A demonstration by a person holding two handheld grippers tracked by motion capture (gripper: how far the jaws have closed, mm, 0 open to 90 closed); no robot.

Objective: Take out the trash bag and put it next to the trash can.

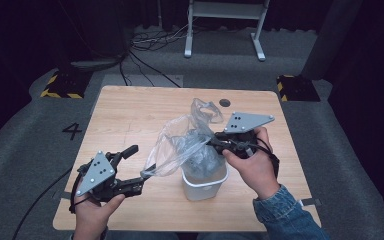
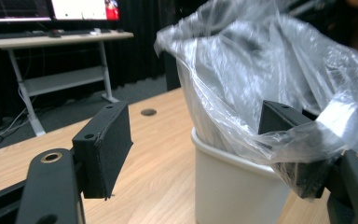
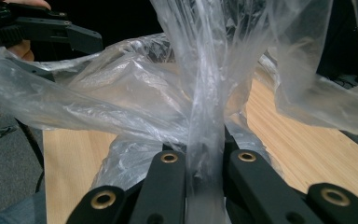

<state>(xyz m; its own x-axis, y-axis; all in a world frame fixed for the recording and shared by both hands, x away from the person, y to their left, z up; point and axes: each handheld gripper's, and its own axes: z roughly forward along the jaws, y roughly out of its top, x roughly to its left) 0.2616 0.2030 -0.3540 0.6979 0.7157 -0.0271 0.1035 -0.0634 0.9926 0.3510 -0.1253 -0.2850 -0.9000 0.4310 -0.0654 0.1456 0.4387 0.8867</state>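
Your left gripper (image 1: 139,161) stands wide, plastic draped over one jaw. Close it on that edge of the clear plastic bag (image 1: 185,142) above the white bin (image 1: 205,184). Your right gripper (image 1: 214,141) pinches the opposite edge; pull evenly.

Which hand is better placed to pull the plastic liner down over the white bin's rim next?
Probably left. The left tongs stand open with the liner draped on one jaw near the bin; the right tongs are clamped on it.
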